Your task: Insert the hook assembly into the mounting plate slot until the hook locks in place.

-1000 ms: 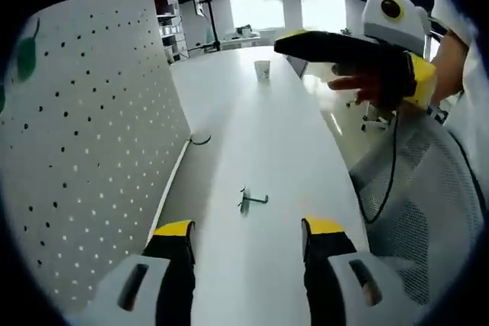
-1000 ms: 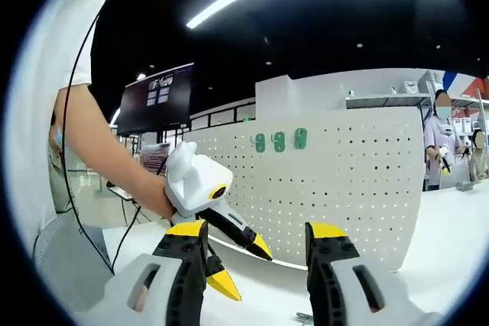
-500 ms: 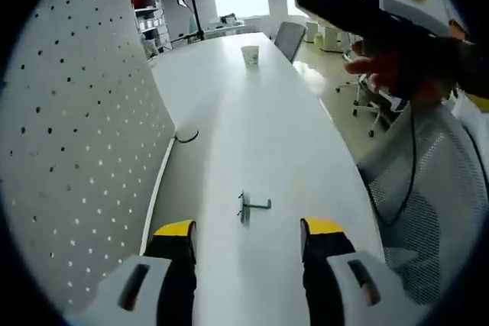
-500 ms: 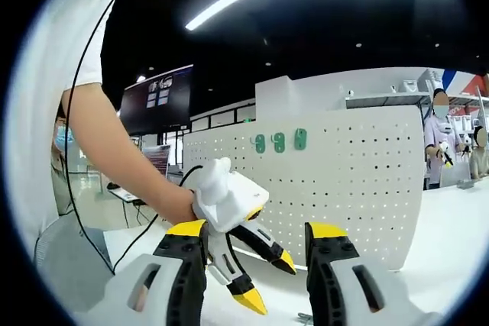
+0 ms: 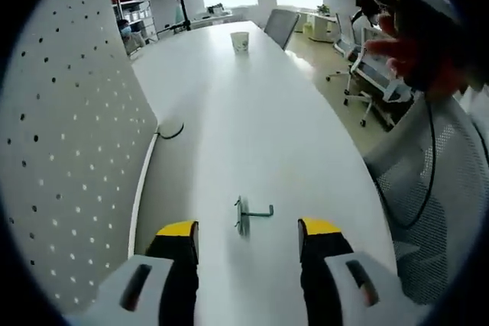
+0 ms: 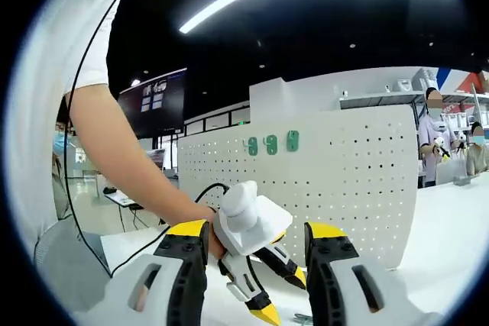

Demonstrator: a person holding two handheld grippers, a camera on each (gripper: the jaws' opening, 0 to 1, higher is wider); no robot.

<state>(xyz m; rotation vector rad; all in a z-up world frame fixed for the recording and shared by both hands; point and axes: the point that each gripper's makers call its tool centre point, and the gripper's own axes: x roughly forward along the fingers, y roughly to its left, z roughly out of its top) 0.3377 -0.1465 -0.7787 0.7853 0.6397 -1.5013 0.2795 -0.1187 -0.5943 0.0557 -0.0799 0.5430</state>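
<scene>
Open-plan office, long white table [image 5: 252,104], swivel chairs [image 5: 281,27], wall monitor [image 6: 157,102], pegboard [image 6: 336,181]

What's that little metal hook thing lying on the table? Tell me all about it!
The hook is a small, thin piece that looks like grey-green metal wire. It has a short upright bar at one end and a straight arm sticking out sideways from it. It lies flat on the white table, just ahead of the left gripper, between its two open, yellow-tipped jaws. Nothing grips it; only the table touches it. The pegboard stands off to one side.
</scene>
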